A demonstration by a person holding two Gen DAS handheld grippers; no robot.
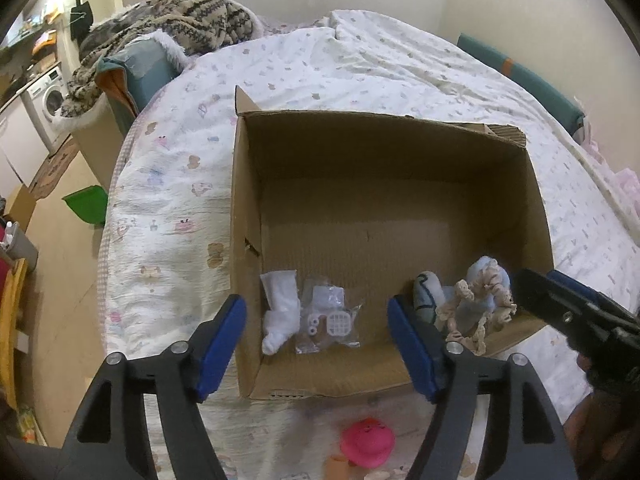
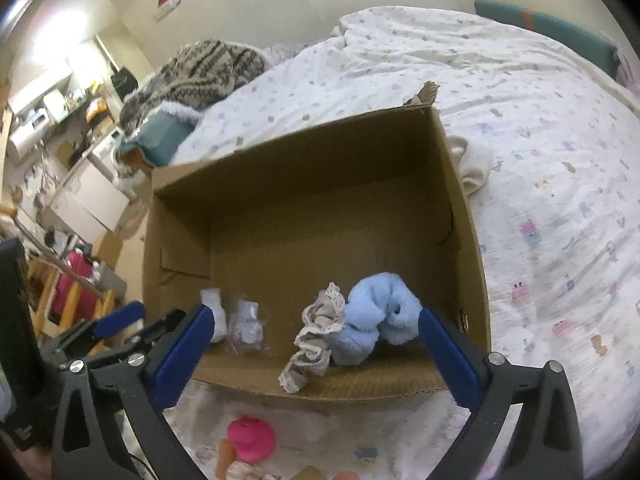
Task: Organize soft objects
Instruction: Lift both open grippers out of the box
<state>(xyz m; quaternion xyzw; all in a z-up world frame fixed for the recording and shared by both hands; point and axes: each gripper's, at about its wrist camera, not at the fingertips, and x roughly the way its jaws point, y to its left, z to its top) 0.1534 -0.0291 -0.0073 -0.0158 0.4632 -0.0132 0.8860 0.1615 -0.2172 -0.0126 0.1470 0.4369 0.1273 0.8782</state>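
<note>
An open cardboard box [image 1: 384, 128] [image 2: 304, 148] stands on the bed. Inside lie a white sock [image 1: 280, 312] [image 2: 212, 304], a clear plastic bag of small parts [image 1: 328, 320] [image 2: 248, 324], a fluffy light-blue cloth [image 2: 376, 316] [image 1: 488, 268] and a beige frilly cloth [image 2: 316, 336] [image 1: 476, 312] that hangs over the near wall. My left gripper [image 1: 318, 340] is open and empty over the box's near left corner. My right gripper [image 2: 314, 354] is open and empty over the near wall, either side of the cloths. A pink rubber duck [image 1: 368, 442] [image 2: 252, 440] lies on the bed in front of the box.
The bed has a white printed quilt [image 1: 400, 68] [image 2: 540, 160]. A knitted patterned blanket [image 1: 180, 20] lies at the far left corner. A cream cloth [image 2: 472, 160] lies right of the box. A washing machine [image 1: 48, 100] and a green bin [image 1: 86, 204] stand on the floor, left.
</note>
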